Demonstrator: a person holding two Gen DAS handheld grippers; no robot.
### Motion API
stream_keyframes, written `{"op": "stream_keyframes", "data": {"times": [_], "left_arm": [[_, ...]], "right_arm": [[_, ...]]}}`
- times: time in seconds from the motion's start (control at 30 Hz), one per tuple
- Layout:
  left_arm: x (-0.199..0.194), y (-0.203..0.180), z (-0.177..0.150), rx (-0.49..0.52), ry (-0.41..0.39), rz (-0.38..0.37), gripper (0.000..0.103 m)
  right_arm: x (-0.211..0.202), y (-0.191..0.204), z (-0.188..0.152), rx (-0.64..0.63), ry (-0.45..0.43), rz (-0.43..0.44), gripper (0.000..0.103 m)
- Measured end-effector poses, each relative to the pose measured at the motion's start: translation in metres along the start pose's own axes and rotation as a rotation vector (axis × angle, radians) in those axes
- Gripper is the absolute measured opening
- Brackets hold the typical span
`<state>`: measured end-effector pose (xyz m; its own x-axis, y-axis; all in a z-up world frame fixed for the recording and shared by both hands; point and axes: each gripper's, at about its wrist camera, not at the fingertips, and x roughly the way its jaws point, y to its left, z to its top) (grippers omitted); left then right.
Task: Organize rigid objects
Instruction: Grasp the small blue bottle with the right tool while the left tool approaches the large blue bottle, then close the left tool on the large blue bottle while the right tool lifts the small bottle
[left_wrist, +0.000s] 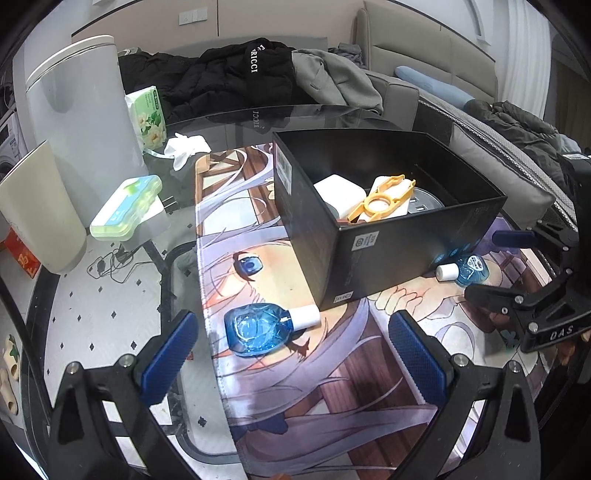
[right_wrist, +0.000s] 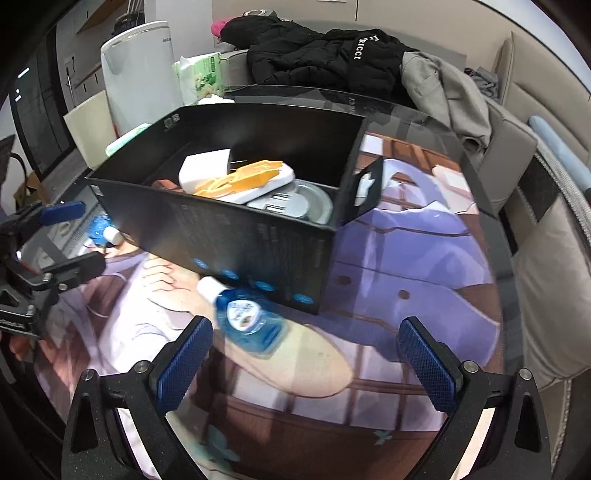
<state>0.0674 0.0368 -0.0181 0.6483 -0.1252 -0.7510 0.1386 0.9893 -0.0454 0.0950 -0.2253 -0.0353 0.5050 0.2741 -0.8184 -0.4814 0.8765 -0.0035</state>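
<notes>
Two small blue bottles (left_wrist: 258, 328) (right_wrist: 251, 321) lying on the desk beside the black box (left_wrist: 369, 236). Hard, light, slick, likely to roll; best pinched across the body. Left tool (left_wrist: 291, 354) and right tool (right_wrist: 306, 362) both apart, empty.

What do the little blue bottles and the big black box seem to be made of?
The two small blue bottles look like clear tinted plastic: light glints through faceted walls, with opaque white caps. The large open black box seems matte cardboard: thin flat walls, printed labels, a folded flap. The yellow ring-shaped piece inside looks like moulded plastic.
</notes>
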Motion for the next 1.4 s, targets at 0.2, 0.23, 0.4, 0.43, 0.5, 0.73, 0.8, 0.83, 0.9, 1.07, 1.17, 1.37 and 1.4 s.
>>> {"op": "stream_keyframes", "data": {"times": [0.2, 0.23, 0.4, 0.43, 0.5, 0.73, 0.8, 0.83, 0.9, 1.07, 1.17, 1.37, 1.4], "left_arm": [[0.001, 0.001, 0.001, -0.002, 0.001, -0.001, 0.103], [0.001, 0.001, 0.001, -0.001, 0.002, 0.0, 0.103], [0.001, 0.001, 0.001, -0.003, 0.006, 0.003, 0.103], [0.002, 0.002, 0.002, -0.005, 0.006, 0.001, 0.103], [0.002, 0.002, 0.002, -0.007, 0.006, -0.002, 0.103], [0.006, 0.006, 0.0, -0.02, 0.023, 0.002, 0.103], [0.008, 0.008, 0.0, -0.028, 0.027, 0.004, 0.103], [0.009, 0.009, 0.001, -0.033, 0.03, 0.008, 0.103], [0.011, 0.01, 0.001, -0.041, 0.036, 0.014, 0.103], [0.016, 0.014, -0.001, -0.064, 0.054, 0.029, 0.103], [0.018, 0.014, 0.0, -0.066, 0.062, 0.038, 0.103], [0.024, 0.011, 0.0, -0.07, 0.083, 0.049, 0.103], [0.025, 0.011, 0.0, -0.071, 0.087, 0.05, 0.103]], "right_arm": [[0.003, 0.012, 0.003, 0.029, -0.009, 0.037, 0.102], [0.004, 0.014, 0.004, 0.032, -0.007, 0.028, 0.102], [0.01, 0.016, 0.005, 0.049, 0.014, 0.016, 0.102], [0.01, 0.016, 0.006, 0.043, 0.014, 0.017, 0.101], [0.01, 0.016, 0.006, 0.039, 0.011, 0.01, 0.094], [0.0, 0.019, 0.0, -0.021, -0.021, 0.018, 0.054], [-0.003, 0.02, -0.003, -0.032, -0.026, 0.031, 0.046], [-0.004, 0.02, -0.004, -0.037, -0.026, 0.035, 0.042], [-0.006, 0.02, -0.005, -0.046, -0.027, 0.04, 0.039], [-0.012, 0.022, -0.007, -0.063, -0.038, 0.047, 0.039], [-0.015, 0.023, -0.007, -0.067, -0.048, 0.054, 0.039], [-0.025, 0.021, -0.006, -0.065, -0.076, 0.066, 0.039], [-0.026, 0.021, -0.006, -0.065, -0.083, 0.07, 0.039]]}}
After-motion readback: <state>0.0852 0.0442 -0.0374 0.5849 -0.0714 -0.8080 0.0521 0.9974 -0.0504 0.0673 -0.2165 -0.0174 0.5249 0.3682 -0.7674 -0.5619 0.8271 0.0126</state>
